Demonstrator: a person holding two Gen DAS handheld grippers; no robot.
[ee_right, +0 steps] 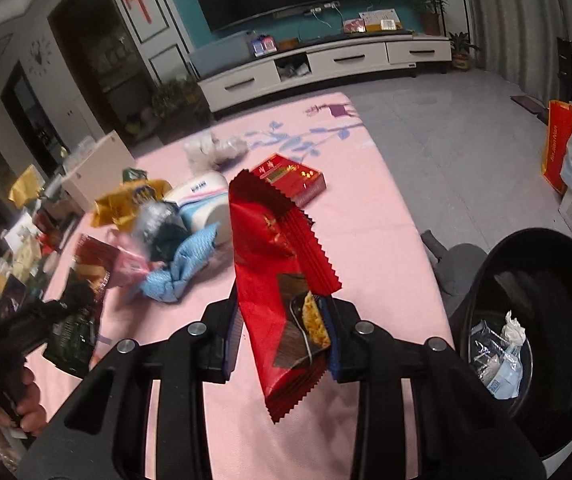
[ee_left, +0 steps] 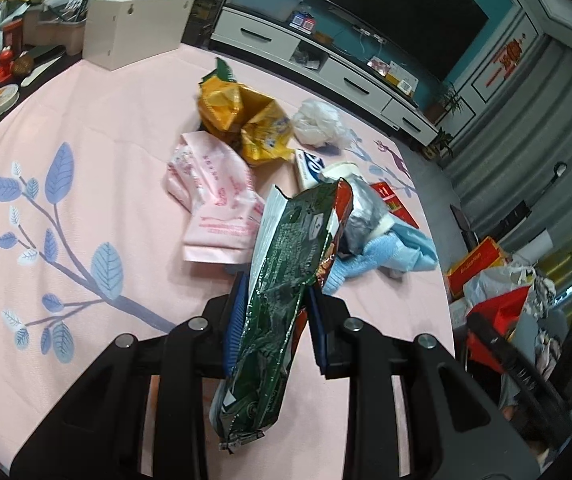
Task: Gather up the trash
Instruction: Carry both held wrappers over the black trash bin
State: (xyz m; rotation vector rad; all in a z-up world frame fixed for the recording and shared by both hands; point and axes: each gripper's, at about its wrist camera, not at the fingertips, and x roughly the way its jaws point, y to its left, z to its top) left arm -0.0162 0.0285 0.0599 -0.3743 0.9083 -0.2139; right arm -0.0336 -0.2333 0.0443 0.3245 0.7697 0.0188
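Left gripper clamps green wrapper; right gripper clamps red wrapper; print unreadable.

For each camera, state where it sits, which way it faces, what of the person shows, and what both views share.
Left wrist: on the left tongs, looking down over the pink cloth; tongs shut on a green wrapper; no hand shows.
Right wrist: on the right tongs, shut on a red wrapper, bin at right; a hand at lower left.
Shared: blue cloth, TV stand.
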